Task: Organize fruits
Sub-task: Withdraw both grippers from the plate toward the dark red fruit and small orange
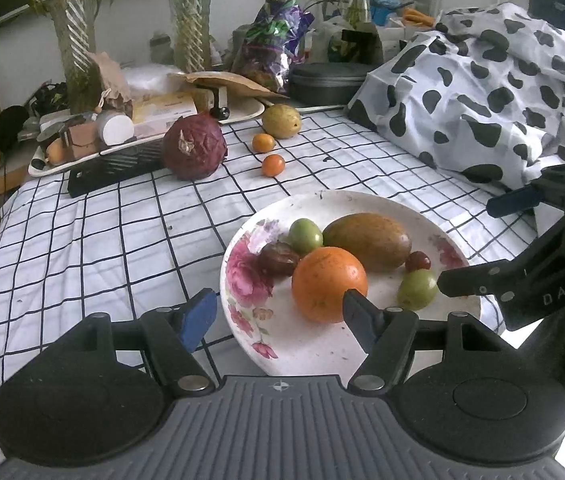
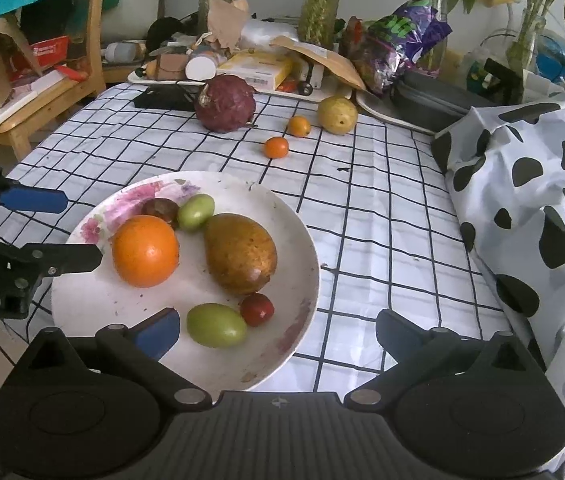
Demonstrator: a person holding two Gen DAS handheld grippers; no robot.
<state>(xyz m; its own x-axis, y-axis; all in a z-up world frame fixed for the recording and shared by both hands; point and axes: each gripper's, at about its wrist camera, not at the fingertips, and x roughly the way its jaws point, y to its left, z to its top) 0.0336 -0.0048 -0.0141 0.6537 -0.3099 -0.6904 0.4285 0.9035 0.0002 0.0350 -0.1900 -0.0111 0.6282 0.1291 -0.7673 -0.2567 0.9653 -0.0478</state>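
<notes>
A white floral plate (image 1: 314, 344) (image 2: 302, 264) on the checked cloth holds an orange (image 1: 328, 284) (image 2: 145, 251), a brown mango (image 1: 366, 241) (image 2: 240, 253), two green fruits (image 1: 305, 235) (image 2: 216, 325) and two small dark red fruits (image 1: 278, 259) (image 2: 257, 309). On the cloth beyond lie a wrinkled purple fruit (image 1: 193, 147) (image 2: 225, 103), a yellow fruit (image 1: 281, 121) (image 2: 337, 115) and two small oranges (image 1: 273, 165) (image 2: 276, 147). My left gripper (image 1: 278, 316) is open at the plate's near-left rim. My right gripper (image 2: 278, 330) is open over the plate's near edge.
A cow-print cloth (image 1: 482, 92) (image 2: 530, 216) is heaped at the right. A cluttered tray (image 1: 82, 152), a black case (image 1: 326, 80), snack bags and vases with plants line the table's far edge. A wooden chair (image 2: 42, 92) stands at far left.
</notes>
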